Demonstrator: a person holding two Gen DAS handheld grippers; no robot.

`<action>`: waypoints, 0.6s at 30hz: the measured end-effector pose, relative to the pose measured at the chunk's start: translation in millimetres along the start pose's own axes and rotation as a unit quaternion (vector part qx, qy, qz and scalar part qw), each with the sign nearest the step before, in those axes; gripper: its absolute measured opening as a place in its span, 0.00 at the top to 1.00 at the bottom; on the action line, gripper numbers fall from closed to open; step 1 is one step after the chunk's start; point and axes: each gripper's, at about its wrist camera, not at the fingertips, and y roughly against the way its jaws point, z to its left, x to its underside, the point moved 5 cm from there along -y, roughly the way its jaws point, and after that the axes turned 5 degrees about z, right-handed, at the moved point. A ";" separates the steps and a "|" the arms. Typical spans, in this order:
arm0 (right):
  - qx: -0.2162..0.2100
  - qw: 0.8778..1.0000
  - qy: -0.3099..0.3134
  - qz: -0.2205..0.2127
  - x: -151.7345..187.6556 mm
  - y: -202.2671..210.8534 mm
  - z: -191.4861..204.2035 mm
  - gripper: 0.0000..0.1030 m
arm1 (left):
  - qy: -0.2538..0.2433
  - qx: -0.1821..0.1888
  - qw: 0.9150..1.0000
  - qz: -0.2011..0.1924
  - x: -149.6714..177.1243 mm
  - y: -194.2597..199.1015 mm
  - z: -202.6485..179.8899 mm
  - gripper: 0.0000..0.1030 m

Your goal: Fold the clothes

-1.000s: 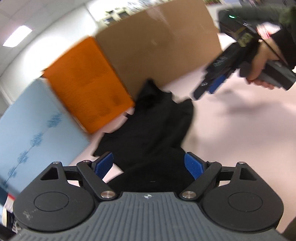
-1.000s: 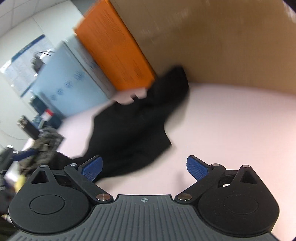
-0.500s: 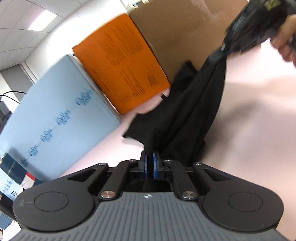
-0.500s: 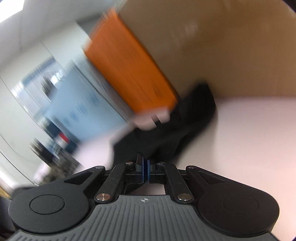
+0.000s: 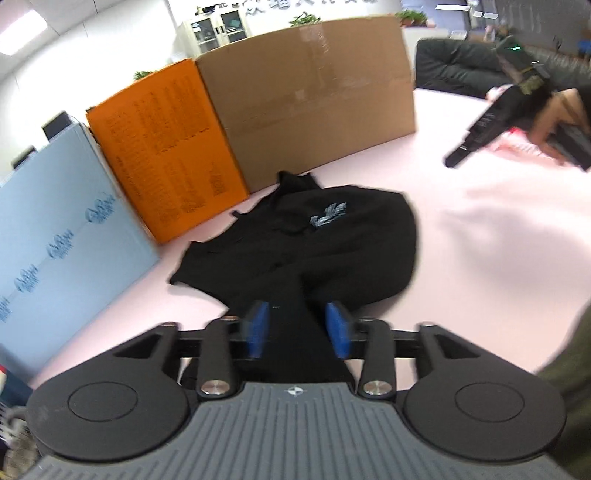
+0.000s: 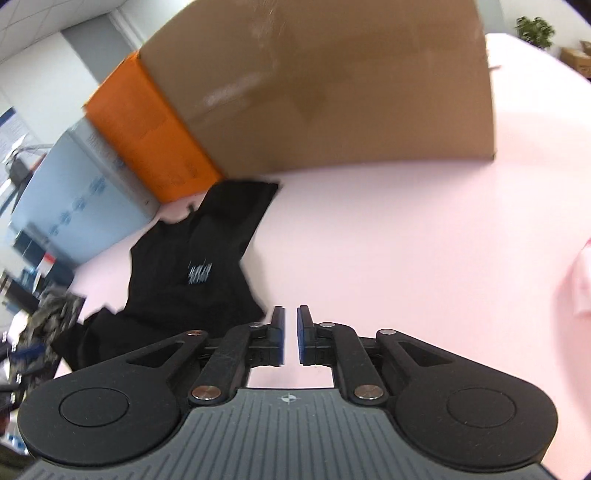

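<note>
- The black garment point(image 5: 317, 240) bears a small pale print point(image 5: 328, 215), too blurred to read.
- The orange box point(image 5: 162, 147) carries blocks of dark printed lines; not one word is legible.
- The light blue box point(image 5: 62, 236) shows a row of repeated blue marks, unreadable.
- Wall lettering point(image 5: 295, 5) is cropped, illegible.

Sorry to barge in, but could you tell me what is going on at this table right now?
A person with a handheld gripper in each hand is folding a black garment on a pink table, in front of a row of boxes. The garment lies crumpled, white print facing up, not yet folded. The left gripper is open with black cloth between its blue pads, not clamped. The right gripper is off to the side over bare table, slightly open and holding nothing.
</note>
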 end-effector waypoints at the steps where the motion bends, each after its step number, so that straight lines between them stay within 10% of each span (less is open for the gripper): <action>1: -0.015 1.000 0.000 0.005 6.0 -6.5 3.7 0.80 | -0.011 -0.006 1.000 -0.002 -2.4 -5.8 -5.0 0.19; 3: -0.050 0.999 -0.001 0.008 12.6 -24.3 15.9 0.58 | -0.042 -0.021 0.999 0.001 -6.3 -20.6 -18.7 0.15; 8: -0.066 0.997 0.020 -0.027 -11.2 -65.7 43.8 0.52 | -0.164 -0.077 0.983 0.025 -3.7 -62.6 -55.9 0.19; 10: -0.070 0.996 0.024 -0.041 -33.0 -75.9 50.6 0.41 | -0.208 -0.090 0.973 0.052 8.4 -78.3 -67.3 0.86; 18: -0.056 0.997 0.043 0.016 -56.5 -124.4 55.7 0.22 | -0.084 -0.050 0.988 0.118 47.5 -56.8 -17.2 0.95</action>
